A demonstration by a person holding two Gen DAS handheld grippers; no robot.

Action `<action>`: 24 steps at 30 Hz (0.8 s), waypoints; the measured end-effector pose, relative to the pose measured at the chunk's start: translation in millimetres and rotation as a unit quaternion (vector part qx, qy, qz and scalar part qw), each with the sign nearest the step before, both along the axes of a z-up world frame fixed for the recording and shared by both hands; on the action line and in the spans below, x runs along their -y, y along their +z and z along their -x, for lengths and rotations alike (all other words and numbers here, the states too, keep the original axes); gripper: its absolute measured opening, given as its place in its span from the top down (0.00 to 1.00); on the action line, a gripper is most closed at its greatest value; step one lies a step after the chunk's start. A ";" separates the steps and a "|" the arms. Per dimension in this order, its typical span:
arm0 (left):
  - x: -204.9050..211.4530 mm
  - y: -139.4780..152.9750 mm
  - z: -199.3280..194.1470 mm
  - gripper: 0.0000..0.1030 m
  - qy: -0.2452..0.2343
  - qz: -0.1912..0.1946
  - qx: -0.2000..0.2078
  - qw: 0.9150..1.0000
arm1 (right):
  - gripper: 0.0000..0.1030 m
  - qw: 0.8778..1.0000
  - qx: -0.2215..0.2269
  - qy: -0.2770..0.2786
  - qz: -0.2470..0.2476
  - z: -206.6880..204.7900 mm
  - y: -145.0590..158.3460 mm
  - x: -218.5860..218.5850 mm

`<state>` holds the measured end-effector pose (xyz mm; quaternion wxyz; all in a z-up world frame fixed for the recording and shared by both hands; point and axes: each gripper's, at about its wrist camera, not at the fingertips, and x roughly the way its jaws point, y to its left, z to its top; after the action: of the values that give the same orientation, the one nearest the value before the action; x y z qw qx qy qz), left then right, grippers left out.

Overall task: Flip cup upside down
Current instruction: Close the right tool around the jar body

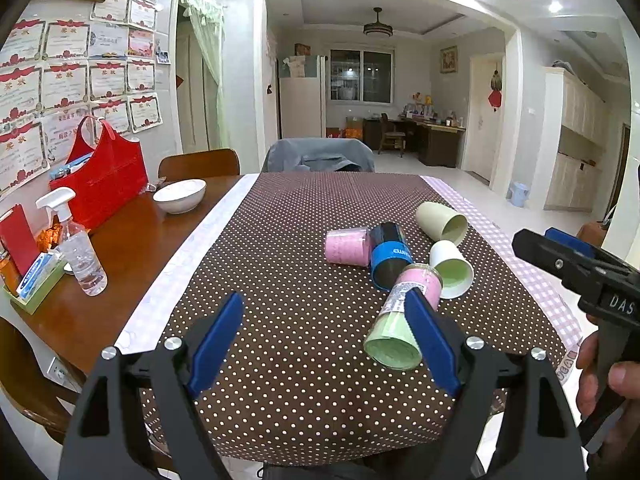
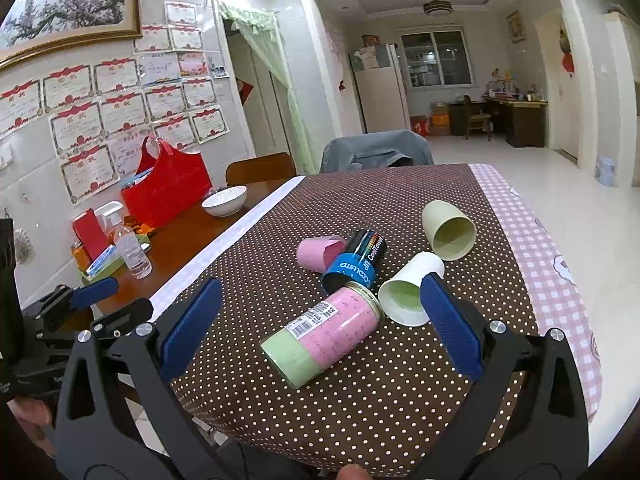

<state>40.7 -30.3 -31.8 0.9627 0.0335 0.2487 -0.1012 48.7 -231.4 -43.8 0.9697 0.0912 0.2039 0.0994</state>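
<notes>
Left gripper [image 1: 328, 340] fingers spread, empty | right gripper [image 2: 320, 328] fingers spread, empty | white plastic cup [image 2: 408, 294] lying sideways on table [image 2: 360, 196], seemingly touching the pink-green jar [image 2: 324, 334]

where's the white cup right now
The white cup lies on its side, right of centre on the dotted cloth, between the pink jar and the beige cup.

Bright ceiling light, fisheye-warped edges

Left gripper [image 1: 322, 342] and right gripper [image 2: 316, 330] level over the bench's near edge, side by side, jaws spread wide, holding nothing.
</notes>
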 end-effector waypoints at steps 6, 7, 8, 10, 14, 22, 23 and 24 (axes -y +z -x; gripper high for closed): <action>-3.0 3.1 -9.5 0.21 0.007 -0.010 0.012 1.000 | 0.06 0.999 0.011 0.038 0.029 -13.3 13.7 -2.6; -4.0 3.5 -12.5 0.21 0.008 -0.011 0.012 1.000 | 0.06 0.998 0.011 0.046 0.041 -16.9 15.7 -4.9; -5.1 3.6 -15.3 0.21 0.010 -0.012 0.013 1.000 | 0.06 0.996 0.011 0.055 0.062 -21.8 17.8 -9.2; -8.2 2.8 -21.8 0.21 0.015 -0.013 0.013 1.000 | 0.06 0.992 0.011 0.073 0.106 -29.5 18.4 -17.8; -15.2 -2.0 -34.7 0.21 0.024 -0.012 0.005 1.000 | 0.06 0.968 -0.008 0.139 0.207 -48.8 6.0 -37.3; -16.5 -21.0 -64.5 0.21 0.029 -0.023 -0.025 0.999 | 0.06 0.916 -0.075 0.250 0.304 -80.7 -34.1 -46.9; -16.3 -23.7 -68.2 0.21 0.028 -0.024 -0.031 0.999 | 0.06 0.907 -0.082 0.262 0.320 -83.1 -39.1 -47.2; -16.5 -27.3 -73.1 0.21 0.028 -0.025 -0.038 0.999 | 0.06 0.894 -0.089 0.276 0.342 -84.9 -45.4 -48.2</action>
<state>113.8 -13.9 -59.1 0.9539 0.0470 0.2883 -0.0695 133.6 -183.2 -89.3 0.8525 -0.2974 0.3275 0.2786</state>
